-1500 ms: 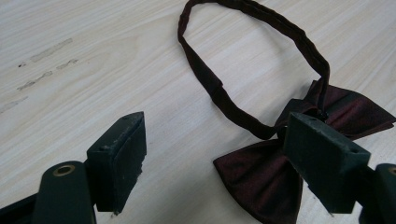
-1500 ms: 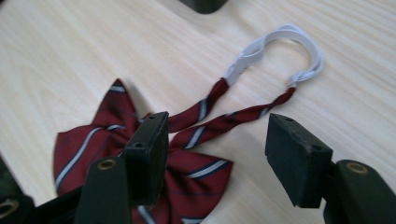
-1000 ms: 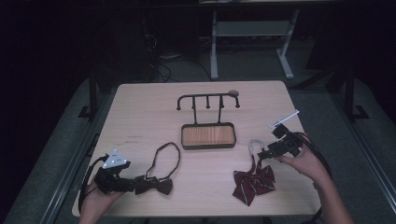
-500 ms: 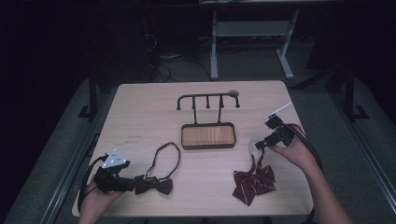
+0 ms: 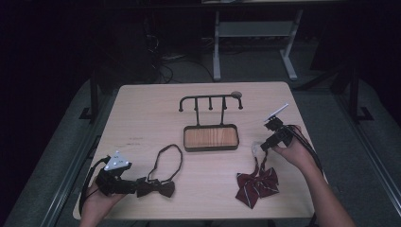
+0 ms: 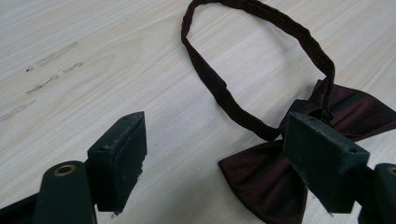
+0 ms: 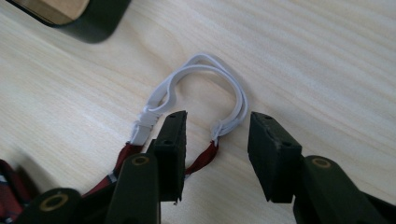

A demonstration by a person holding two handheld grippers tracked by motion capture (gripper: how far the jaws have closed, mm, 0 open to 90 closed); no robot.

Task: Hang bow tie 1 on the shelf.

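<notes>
**Right gripper closing in around the white elastic loop**

Your right gripper (image 7: 212, 149) has just been narrowing its jaws, and they are now standing half apart around one side of the white elastic loop (image 7: 205, 63), not yet pressing it. That loop is trailing from the red striped bow tie (image 5: 257, 183), lying on the surface (image 5: 151, 113) beside the wooden-based rack (image 5: 211, 137). Your left gripper (image 6: 215, 161) is waiting wide open (nothing pinched) over the dark bow tie (image 6: 266, 172).
</notes>
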